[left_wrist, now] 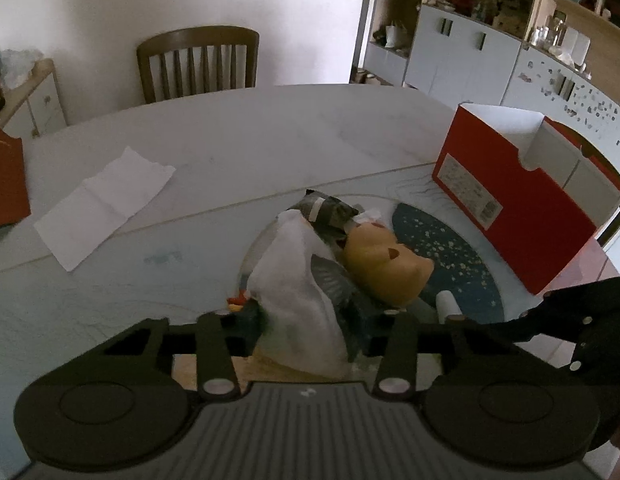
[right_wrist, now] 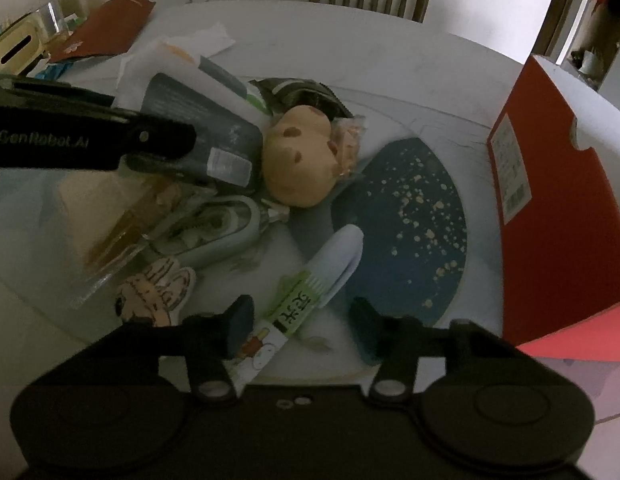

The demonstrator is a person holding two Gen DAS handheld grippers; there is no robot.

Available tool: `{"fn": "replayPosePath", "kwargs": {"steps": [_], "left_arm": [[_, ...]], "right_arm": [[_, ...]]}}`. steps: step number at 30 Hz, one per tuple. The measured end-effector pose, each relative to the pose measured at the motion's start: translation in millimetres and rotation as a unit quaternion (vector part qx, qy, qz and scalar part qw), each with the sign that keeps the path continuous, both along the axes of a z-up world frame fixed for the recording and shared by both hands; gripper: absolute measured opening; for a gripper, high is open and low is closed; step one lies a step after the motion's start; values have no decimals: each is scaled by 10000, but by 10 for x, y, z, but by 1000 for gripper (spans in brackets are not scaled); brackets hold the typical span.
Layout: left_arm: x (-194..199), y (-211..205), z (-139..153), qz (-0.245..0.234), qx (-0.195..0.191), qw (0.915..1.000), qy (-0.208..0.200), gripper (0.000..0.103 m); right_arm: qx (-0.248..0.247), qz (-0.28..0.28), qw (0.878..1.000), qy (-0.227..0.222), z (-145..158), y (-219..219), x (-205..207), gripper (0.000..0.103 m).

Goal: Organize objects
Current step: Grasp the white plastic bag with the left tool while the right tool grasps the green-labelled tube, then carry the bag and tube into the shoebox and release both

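Note:
A pile of small things lies on a round glass turntable (right_wrist: 382,120): a tan plush toy (right_wrist: 300,160), a dark packet (right_wrist: 214,136), a white-and-green tube (right_wrist: 310,292), a cartoon sticker (right_wrist: 156,292) and a pale green case (right_wrist: 222,228). My left gripper (left_wrist: 306,320) is closed around a white-and-dark pouch (left_wrist: 298,280); it also shows in the right wrist view (right_wrist: 142,136). My right gripper (right_wrist: 302,324) is open with the tube lying between its fingers. The plush also shows in the left wrist view (left_wrist: 384,264).
An open red box (left_wrist: 522,200) stands at the right of the white table (left_wrist: 230,128); it also shows in the right wrist view (right_wrist: 562,200). A white paper sheet (left_wrist: 106,204) lies at the left. A wooden chair (left_wrist: 198,64) stands behind the table. A tissue box (right_wrist: 14,44) and red folder (right_wrist: 106,28) lie far left.

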State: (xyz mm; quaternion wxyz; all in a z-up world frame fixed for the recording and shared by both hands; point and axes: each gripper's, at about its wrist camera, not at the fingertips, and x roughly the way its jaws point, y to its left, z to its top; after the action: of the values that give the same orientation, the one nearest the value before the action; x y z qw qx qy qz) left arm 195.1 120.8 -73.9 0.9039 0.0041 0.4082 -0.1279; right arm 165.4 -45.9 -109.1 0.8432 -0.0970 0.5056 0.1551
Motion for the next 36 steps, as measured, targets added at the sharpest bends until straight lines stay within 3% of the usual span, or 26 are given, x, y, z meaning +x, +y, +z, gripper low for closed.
{"fn": "replayPosePath", "kwargs": {"steps": [6, 9, 22, 36], "left_arm": [[-32, -42, 43, 31, -17, 10000, 11, 30], [-76, -43, 73, 104, -53, 9999, -24, 25], [-339, 21, 346, 357, -565, 9975, -233, 20], [-616, -256, 800, 270, -975, 9937, -490, 20]], "right_arm": [[-27, -159, 9999, 62, 23, -80, 4, 25], [-62, -277, 9996, 18, 37, -147, -28, 17], [433, -567, 9963, -473, 501, -495, -312, 16], [889, -895, 9853, -1152, 1103, -949, -445, 16]]}}
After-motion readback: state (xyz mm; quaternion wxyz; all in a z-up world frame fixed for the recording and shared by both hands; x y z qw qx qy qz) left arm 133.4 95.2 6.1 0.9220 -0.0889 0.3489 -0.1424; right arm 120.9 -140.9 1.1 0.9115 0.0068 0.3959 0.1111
